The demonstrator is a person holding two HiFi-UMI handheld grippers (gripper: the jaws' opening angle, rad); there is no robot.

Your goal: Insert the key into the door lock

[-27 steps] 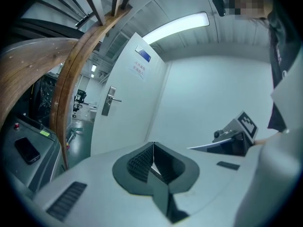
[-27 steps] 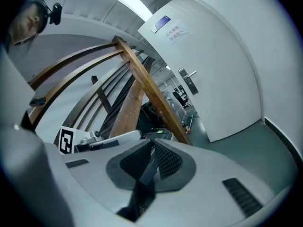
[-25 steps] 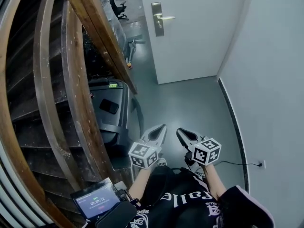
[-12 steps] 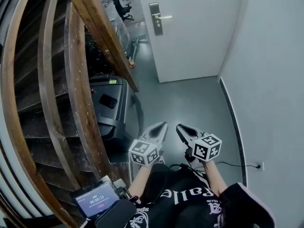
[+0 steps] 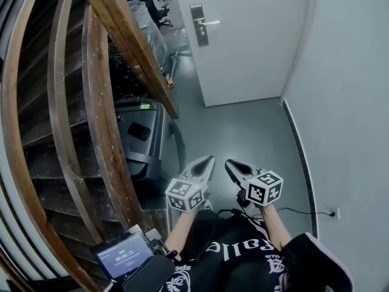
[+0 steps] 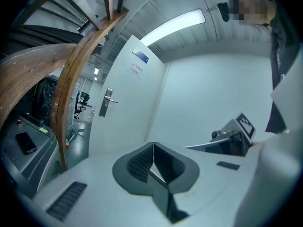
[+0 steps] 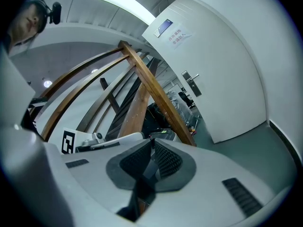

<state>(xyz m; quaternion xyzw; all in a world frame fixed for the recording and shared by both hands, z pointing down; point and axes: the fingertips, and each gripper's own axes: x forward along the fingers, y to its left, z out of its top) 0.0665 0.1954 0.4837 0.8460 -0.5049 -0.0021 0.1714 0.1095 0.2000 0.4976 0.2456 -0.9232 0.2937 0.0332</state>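
Observation:
The white door [image 5: 249, 35] stands shut at the far end of the hallway. Its metal lock plate and handle [image 5: 199, 24] are on its left side. The handle [image 6: 108, 100] also shows in the left gripper view, and the handle [image 7: 191, 82] in the right gripper view. My left gripper [image 5: 206, 161] and right gripper [image 5: 229, 164] hover side by side low in front of me, well short of the door. Both are shut, jaws meeting at the tips [image 6: 153, 144] [image 7: 151, 143]. I see no key in either gripper or anywhere else.
A curved wooden stair rail [image 5: 130, 47] fills the left. Below it is a dark treadmill [image 5: 143, 142] with a phone [image 5: 139, 131] on it. A lit screen [image 5: 123, 255] sits at lower left. A white wall [image 5: 346, 102] runs along the right, with a cable to a socket [image 5: 332, 213].
The head view has shifted slightly, so the door sits a little differently in frame. Both grippers stay shut and have barely moved.

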